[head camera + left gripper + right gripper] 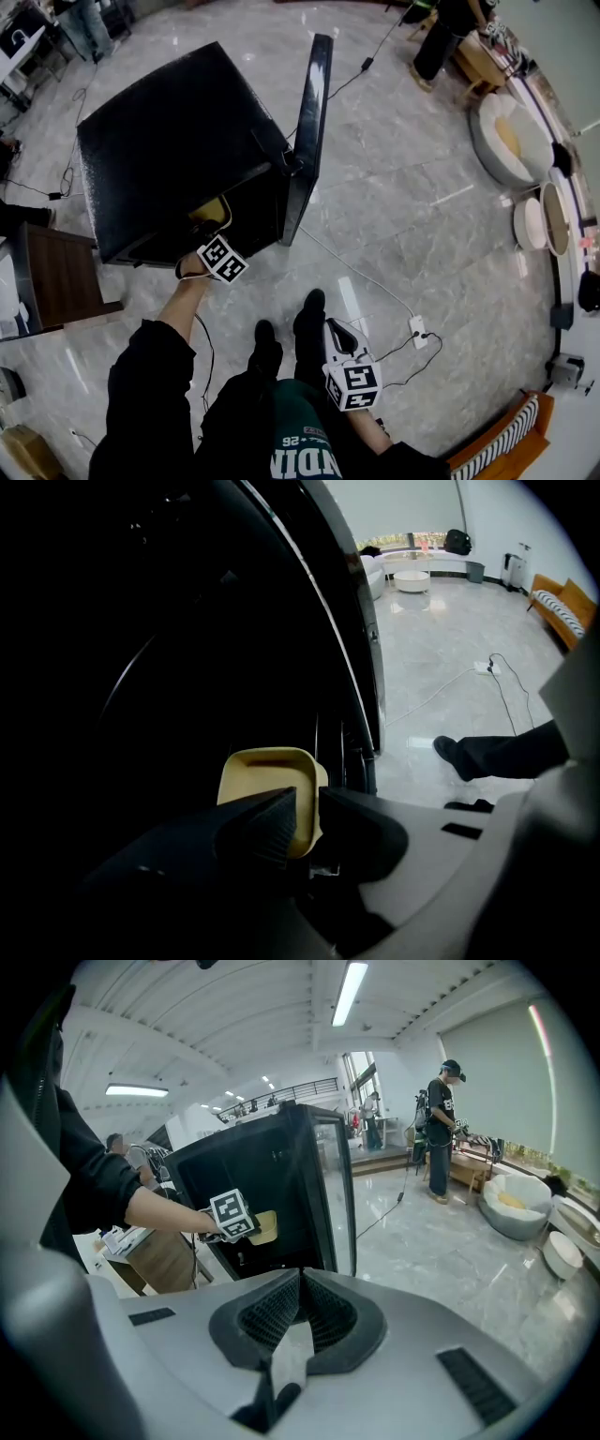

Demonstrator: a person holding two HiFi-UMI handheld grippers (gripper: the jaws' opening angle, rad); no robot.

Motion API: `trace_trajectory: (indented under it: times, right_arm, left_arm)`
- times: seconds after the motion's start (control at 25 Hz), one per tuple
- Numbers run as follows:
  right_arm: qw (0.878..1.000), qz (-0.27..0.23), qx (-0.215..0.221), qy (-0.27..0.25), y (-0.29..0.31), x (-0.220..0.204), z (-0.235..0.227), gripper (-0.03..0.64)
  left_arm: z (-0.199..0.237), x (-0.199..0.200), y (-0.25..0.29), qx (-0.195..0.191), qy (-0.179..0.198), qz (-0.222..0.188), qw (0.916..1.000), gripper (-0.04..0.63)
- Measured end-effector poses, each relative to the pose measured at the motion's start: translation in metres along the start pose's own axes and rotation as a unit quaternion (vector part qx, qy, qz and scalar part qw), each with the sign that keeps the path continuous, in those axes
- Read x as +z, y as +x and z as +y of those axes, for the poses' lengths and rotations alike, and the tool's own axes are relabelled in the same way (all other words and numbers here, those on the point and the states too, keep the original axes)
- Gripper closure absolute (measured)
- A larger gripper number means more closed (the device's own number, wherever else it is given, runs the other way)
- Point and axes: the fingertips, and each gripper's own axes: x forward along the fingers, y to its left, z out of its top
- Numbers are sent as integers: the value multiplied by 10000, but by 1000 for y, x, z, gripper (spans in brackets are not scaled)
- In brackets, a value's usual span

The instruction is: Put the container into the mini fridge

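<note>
Left gripper view: the left tool clamps the yellow container by its near rim, just inside the open mini fridge. The right tool hangs near the person, jaws together, empty. Next, probably: set it down inside, release.

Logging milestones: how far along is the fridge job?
Done: the mini fridge door stands open. In hand: left gripper is shut on the yellow container, reaching into the mini fridge. Left: set it down inside and release. Right gripper is shut, empty, held back.
</note>
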Motion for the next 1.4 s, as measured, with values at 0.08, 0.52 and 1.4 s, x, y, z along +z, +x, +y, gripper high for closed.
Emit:
trace_trajectory:
  times: [0.08, 0.52, 1.4]
  right_arm:
    - [10000, -51, 13, 11, 0, 3, 3, 581]
    - [9992, -370, 156, 13, -1, 20, 32, 581]
    - [9955, -724, 506, -344, -6, 49, 98, 581]
  left_arm:
    - [-1, 2, -9, 19, 9, -98, 9999, 514]
    - [-14, 2, -76, 74, -220, -590, 9980, 540]
    - [-83, -57, -216, -111, -1845, -1289, 9743, 581]
